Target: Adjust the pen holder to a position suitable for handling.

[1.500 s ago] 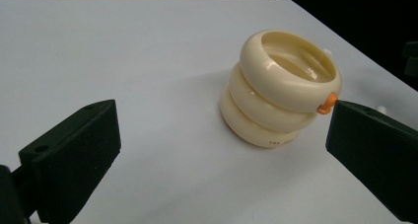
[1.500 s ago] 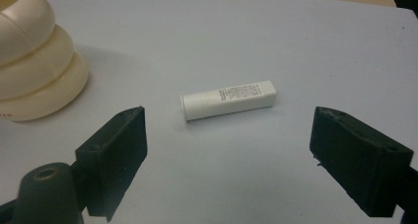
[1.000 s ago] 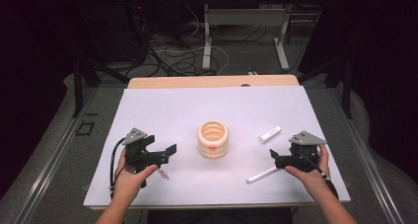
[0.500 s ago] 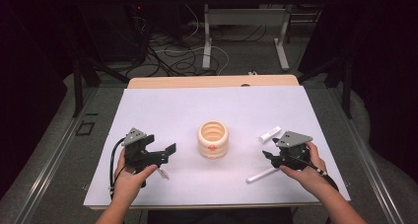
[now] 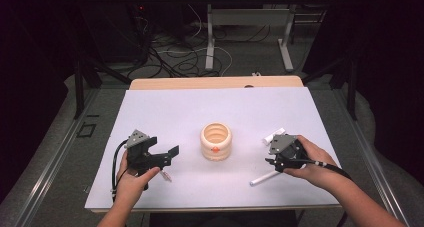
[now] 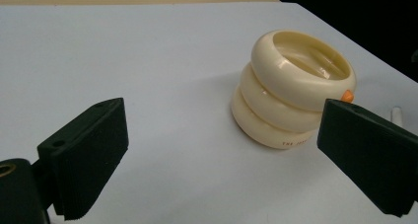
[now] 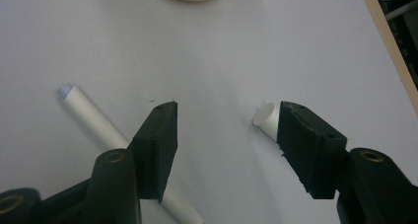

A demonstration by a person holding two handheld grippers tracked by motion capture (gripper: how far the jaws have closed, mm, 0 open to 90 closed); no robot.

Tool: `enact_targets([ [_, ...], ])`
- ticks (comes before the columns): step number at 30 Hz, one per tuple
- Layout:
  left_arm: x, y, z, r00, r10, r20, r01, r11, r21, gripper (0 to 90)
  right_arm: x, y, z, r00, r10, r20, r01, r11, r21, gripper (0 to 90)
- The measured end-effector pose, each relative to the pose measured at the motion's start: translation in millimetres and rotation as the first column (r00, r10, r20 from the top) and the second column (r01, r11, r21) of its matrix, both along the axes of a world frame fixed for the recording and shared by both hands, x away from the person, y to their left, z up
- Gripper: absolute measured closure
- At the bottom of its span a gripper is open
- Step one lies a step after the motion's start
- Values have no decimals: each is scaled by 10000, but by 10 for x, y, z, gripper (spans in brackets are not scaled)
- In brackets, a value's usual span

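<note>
From my seat the cream ringed holder [image 6: 295, 96] looks like glossy moulded plastic, smooth enough to catch highlights along its three stacked rolls, with a small orange plastic nub [image 6: 348, 94] at its rim. The white tabletop [image 5: 170, 112] reads as a matt, even sheet, and a strip of pale wood [image 5: 215, 82] edges its far side. My left gripper [image 6: 217, 155] has matt black jaws, the inner face of one finely ribbed like rubber. The right gripper [image 7: 224, 135] shows the same dull black plastic with brass-coloured screw inserts. The white marker [image 7: 106, 128] and its cap [image 7: 266, 118] look like smooth satin plastic.
</note>
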State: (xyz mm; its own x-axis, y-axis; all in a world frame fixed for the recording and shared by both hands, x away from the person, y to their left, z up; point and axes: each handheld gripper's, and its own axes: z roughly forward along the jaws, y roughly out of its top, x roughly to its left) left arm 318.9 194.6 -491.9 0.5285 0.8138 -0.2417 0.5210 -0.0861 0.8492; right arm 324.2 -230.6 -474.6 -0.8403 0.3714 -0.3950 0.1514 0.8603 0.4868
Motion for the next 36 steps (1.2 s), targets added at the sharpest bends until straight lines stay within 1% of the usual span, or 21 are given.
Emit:
enact_targets([
  [3,0,3,2,10000,25,19,-25,10000,-7,55,8,35,2,9993,275,-244,-284,9989,-369,408],
  [9,10,2,0,10000,-5,-30,5,10000,30,58,-41,92,-4,9938,1082,-268,-1103,9893,-959,480],
  [11,7,-1,-5,10000,-10,-59,11,10000,39,59,-36,105,-22,9821,1869,-218,-1881,9724,-1380,500],
  [12,5,-5,-10,10000,2,-74,-2,10000,7,60,-54,110,-46,9809,1926,-268,-1944,9701,-1453,503],
  [17,0,7,-5,10000,35,-14,-35,10000,-3,64,-76,128,-136,9570,2807,-732,-2900,9313,-2205,522],
  [18,-1,8,-6,10000,42,-12,-42,10000,2,64,-84,131,-163,9419,3228,-928,-3358,9126,-2333,530],
  [19,-2,9,-8,10000,35,-22,-35,10000,-1,64,-84,131,-163,9419,3228,-928,-3358,9126,-2333,530],
  [20,-4,12,-9,10000,47,-32,-47,10000,8,64,-79,137,-170,9303,3514,-1048,-3666,8974,-2455,529],
  [21,-6,14,-7,10000,39,-56,-39,10000,28,65,-97,135,-175,9245,3592,-1277,-3807,8880,-2579,527],
  [22,-7,15,-6,10000,41,-46,-41,10000,35,66,-116,131,-199,9125,3834,-1427,-4087,8709,-2729,527],
  [23,-8,15,-6,10000,46,-36,-46,10000,38,66,-98,138,-207,8945,4233,-1438,-4470,8465,-2891,531],
  [25,-9,15,-8,10000,58,-54,-58,10000,16,66,-116,127,-209,8982,4092,-1604,-4394,8472,-2986,541],
  [26,-8,16,-11,10000,64,-75,-64,10000,-2,66,-105,124,-212,8889,4275,-1645,-4580,8325,-3117,553],
  [27,-5,15,-15,9999,67,-86,-67,10000,-4,67,-93,110,-229,8842,4387,-1601,-4670,8244,-3199,572],
  [28,-3,14,-19,9999,81,-78,-82,10000,-24,67,-93,110,-229,8842,4387,-1601,-4670,8244,-3199,572],
  [29,-1,14,-21,9999,80,-88,-80,10000,-27,68,-71,109,-222,8747,4532,-1718,-4846,8110,-3279,581],
  [30,1,15,-22,9999,80,-86,-80,10000,-30,68,-68,103,-217,8738,4464,-1928,-4862,8075,-3340,591],
  [31,1,15,-22,9999,93,-91,-94,9999,-37,68,-73,89,-228,8801,4379,-1836,-4747,8177,-3256,605],
  [32,1,17,-21,9999,94,-83,-94,10000,-32,69,-53,92,-223,8698,4557,-1892,-4934,8038,-3323,621],
  [34,2,22,-18,9999,94,-89,-94,10000,-6,69,-42,96,-220,8595,4630,-2166,-5109,7915,-3353,636],
  [36,0,25,-18,9999,113,-86,-113,9999,-3,69,-47,105,-232,8544,4645,-2326,-5190,7840,-3405,650],
])
